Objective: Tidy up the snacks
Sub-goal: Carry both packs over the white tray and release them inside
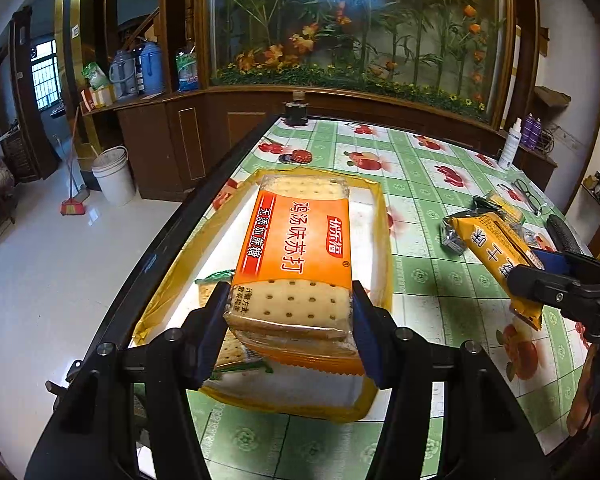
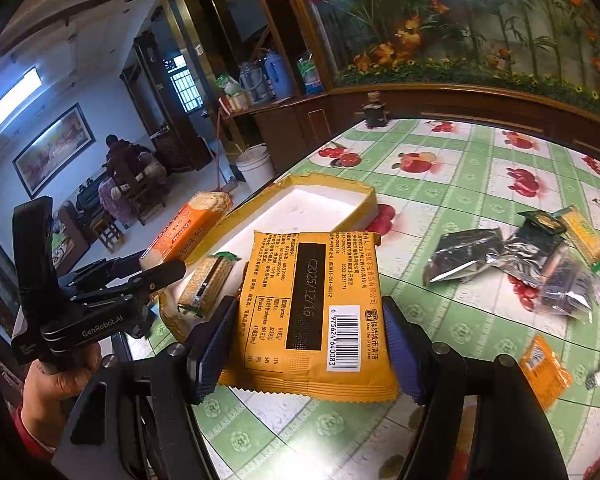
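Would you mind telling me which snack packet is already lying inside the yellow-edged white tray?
The small green-trimmed cracker packet, lying alone on the floor of the yellow-edged white tray. The orange soda-cracker pack and yellow biscuit pouch are gripped in mid-air.
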`<state>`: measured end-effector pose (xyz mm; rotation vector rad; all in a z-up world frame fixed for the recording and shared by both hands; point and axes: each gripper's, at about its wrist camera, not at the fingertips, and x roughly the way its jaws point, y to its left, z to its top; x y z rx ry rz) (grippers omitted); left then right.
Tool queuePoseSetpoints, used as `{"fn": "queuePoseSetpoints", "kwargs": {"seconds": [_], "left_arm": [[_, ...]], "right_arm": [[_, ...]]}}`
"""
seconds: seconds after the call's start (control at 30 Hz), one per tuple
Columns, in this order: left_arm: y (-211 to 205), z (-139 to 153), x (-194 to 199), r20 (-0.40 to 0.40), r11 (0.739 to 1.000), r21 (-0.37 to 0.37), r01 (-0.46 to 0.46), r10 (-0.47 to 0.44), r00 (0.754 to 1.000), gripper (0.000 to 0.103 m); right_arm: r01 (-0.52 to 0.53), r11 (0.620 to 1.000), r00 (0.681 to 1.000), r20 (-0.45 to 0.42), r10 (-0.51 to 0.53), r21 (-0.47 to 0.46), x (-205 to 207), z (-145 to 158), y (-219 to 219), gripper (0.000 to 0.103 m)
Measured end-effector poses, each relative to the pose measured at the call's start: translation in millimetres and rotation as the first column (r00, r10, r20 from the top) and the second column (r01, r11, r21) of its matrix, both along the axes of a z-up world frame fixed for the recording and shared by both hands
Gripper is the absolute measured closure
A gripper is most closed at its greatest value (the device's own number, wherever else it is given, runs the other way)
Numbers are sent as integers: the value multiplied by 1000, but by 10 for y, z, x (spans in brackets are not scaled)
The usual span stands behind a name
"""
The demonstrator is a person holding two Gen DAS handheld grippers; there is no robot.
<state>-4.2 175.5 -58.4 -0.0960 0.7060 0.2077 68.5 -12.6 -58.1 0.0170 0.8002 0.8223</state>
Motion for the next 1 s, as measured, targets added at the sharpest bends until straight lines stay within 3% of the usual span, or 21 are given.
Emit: {"fn": "queuePoseSetpoints", "kwargs": {"seconds": [0.47, 1.0], "left_arm": [[260, -203, 84, -40, 998, -40, -45, 44, 998, 47], [342, -429, 362, -117, 997, -58, -51, 44, 992, 47]], "right_arm": [[-80, 996, 997, -3, 80, -34, 400, -125, 880, 32], [-93, 990, 995, -53, 88, -104, 936, -508, 1430, 32]]}}
